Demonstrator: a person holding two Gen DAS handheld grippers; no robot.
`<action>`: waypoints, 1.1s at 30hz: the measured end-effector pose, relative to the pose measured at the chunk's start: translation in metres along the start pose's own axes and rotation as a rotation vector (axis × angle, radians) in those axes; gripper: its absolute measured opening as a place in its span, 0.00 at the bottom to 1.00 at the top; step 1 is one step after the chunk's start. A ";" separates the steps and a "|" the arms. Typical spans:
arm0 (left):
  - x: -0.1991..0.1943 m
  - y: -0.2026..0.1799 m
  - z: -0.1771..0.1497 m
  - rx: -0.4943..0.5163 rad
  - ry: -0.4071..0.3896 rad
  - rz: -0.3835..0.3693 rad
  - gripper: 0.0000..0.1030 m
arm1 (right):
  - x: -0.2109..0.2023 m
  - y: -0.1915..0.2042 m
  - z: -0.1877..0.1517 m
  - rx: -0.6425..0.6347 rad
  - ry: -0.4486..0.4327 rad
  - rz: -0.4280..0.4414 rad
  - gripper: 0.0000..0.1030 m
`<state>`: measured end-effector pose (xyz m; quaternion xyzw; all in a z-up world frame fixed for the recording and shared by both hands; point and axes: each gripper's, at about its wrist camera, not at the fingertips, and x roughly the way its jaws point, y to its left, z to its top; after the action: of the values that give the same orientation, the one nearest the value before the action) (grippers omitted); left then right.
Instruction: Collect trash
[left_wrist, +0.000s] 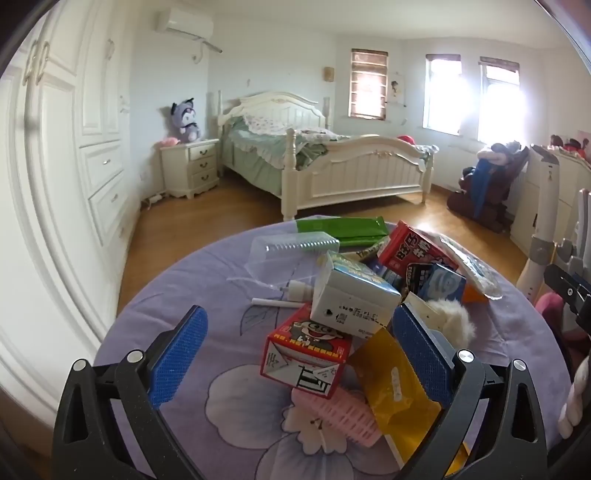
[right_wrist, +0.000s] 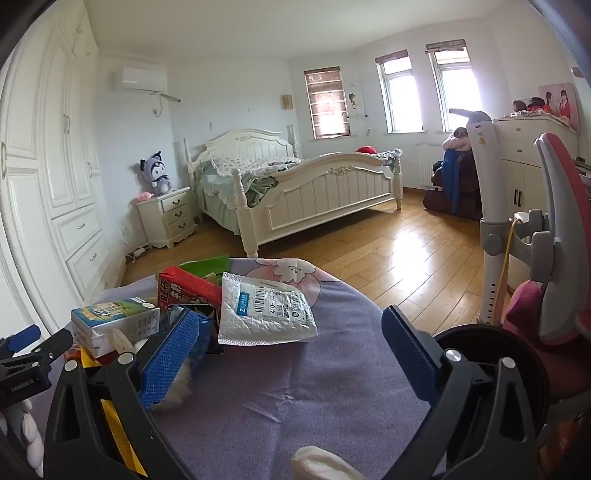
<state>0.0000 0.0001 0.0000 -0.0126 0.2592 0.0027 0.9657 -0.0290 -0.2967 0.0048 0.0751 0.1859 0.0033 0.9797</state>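
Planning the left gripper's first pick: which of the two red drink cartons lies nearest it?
The red cartoon-face carton, lying between the open left gripper fingers; the other red carton sits farther back.

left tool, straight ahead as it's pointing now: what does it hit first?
Likely the red cartoon carton, which lies between the open left tool fingers, with the white carton stacked just behind it. Depth is uncertain in the fisheye view.

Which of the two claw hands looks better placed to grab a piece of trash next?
Left. The left gripper is open with the small red cartoon carton right between its blue pads. The right gripper is open over bare purple floral cloth, with the white bubble mailer farther ahead.
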 end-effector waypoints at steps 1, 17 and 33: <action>0.000 0.000 0.000 0.001 -0.001 0.000 0.96 | 0.000 -0.001 0.000 0.000 0.001 0.000 0.95; 0.004 0.002 -0.004 -0.006 0.000 0.001 0.96 | 0.000 -0.001 0.000 0.004 -0.001 0.002 0.95; 0.007 0.000 -0.003 -0.013 0.002 0.000 0.96 | 0.000 -0.002 0.000 0.007 -0.001 0.004 0.95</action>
<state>0.0046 0.0004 -0.0065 -0.0187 0.2604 0.0042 0.9653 -0.0290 -0.2988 0.0049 0.0787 0.1855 0.0046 0.9795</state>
